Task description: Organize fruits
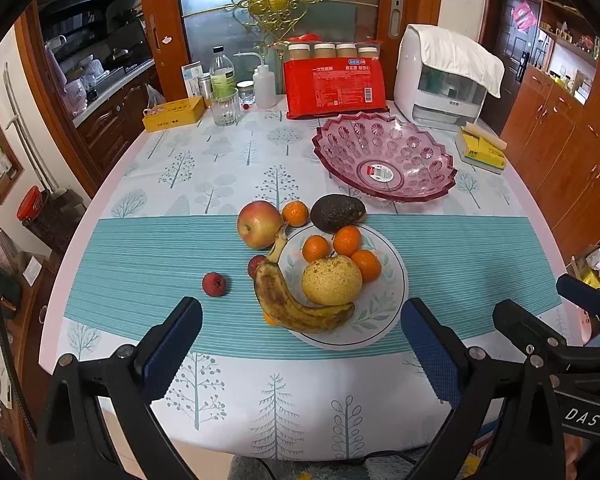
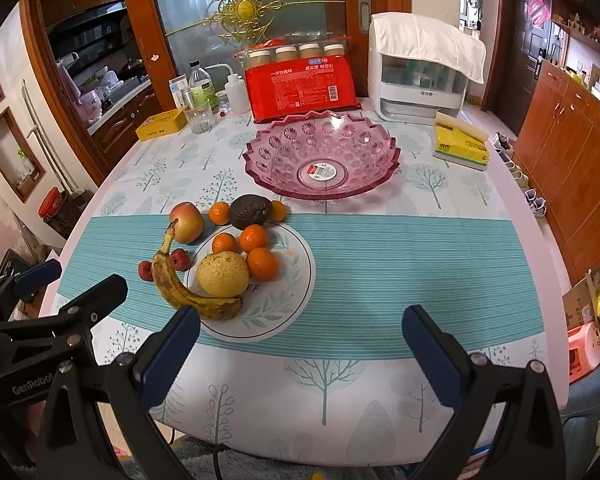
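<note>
Both your grippers hang over the near edge of the desk [image 1: 460, 216] with jaws spread wide and nothing between them: the left gripper [image 1: 300, 344] faces the fruit pile; the right gripper [image 2: 300, 350] sits a little to its side. The fruit lies on and around the white plate [image 1: 394, 280]; the pink bowl [image 2: 384, 160] behind it is empty, and is likely where the fruit belongs. Take the banana [image 1: 296, 310] across its thick middle, gently, since its spotted skin suggests it is soft and will bruise; the apple [image 1: 258, 224] looks firm and heavy, so close around its widest part; the tangerines [image 1: 346, 240] are light but round and may roll; the avocado [image 2: 250, 211] is probably tender.
</note>
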Tool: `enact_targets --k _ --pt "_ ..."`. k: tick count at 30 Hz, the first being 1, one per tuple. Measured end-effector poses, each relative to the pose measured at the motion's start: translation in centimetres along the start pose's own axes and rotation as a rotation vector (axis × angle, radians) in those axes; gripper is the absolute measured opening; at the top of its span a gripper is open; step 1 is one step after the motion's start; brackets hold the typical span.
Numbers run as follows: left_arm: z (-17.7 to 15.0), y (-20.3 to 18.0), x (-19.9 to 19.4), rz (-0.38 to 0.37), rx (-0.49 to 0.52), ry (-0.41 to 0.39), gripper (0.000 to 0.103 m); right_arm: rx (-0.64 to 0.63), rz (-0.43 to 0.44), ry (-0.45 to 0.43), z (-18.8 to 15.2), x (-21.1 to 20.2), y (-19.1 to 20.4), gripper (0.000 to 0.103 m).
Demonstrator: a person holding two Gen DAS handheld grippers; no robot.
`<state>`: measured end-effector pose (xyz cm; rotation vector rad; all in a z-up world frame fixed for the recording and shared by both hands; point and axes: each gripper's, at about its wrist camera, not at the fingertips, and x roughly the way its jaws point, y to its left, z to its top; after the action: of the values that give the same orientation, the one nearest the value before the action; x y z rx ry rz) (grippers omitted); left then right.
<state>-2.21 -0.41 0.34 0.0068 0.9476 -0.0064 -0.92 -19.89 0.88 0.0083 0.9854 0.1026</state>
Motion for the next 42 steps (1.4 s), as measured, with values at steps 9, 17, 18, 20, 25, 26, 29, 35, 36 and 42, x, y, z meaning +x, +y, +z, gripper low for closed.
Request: enact_targets --k 9,17,18,20,25,26,29,35,36,42 --pt "0.0 0.5 0.0 -0.005 -0.008 0.006 0.099 0.005 -0.004 0.008 -0.1 0.2 0.1 0.102" --pt "-0.2 0.6 0.5 -0.012 -0.015 0.021 0.099 0.005 -0.008 0.022 0.1 0.6 0.1 0.102" --pt "-0.1 0.7 0.6 -0.013 -0.016 0.024 0.099 0.005 -0.009 0.024 0.1 0.7 0.1 0.102" --pt "0.0 0.7 0.7 -0.014 -0.016 0.026 0.099 0.006 -0.011 0.025 0.1 0.8 0.1 0.102" --pt "0.0 0.7 0.7 -0.014 -0.016 0.026 0.099 0.007 -0.009 0.026 0.1 0.8 0.1 0.102" --pt "0.0 0.7 0.7 -0.014 -0.016 0.027 0.099 0.006 -0.01 0.026 0.1 0.8 0.1 0.102" --pt "0.0 0.7 0.8 -0.016 -0.016 0.033 0.099 0.007 -0.01 0.031 0.0 0.9 0.1 0.102" --pt "-0.1 0.5 1.1 -0.017 -0.018 0.04 0.099 0.012 -0.001 0.039 -0.1 1.1 -0.2 0.102" --pt "-0.1 0.5 1.1 -0.02 -0.018 0.042 0.099 0.012 -0.002 0.039 -0.1 1.1 -0.2 0.102" --pt "-0.4 0.1 1.4 -0.017 -0.004 0.05 0.099 0.026 0.024 0.033 -0.3 1.1 -0.5 0.102"
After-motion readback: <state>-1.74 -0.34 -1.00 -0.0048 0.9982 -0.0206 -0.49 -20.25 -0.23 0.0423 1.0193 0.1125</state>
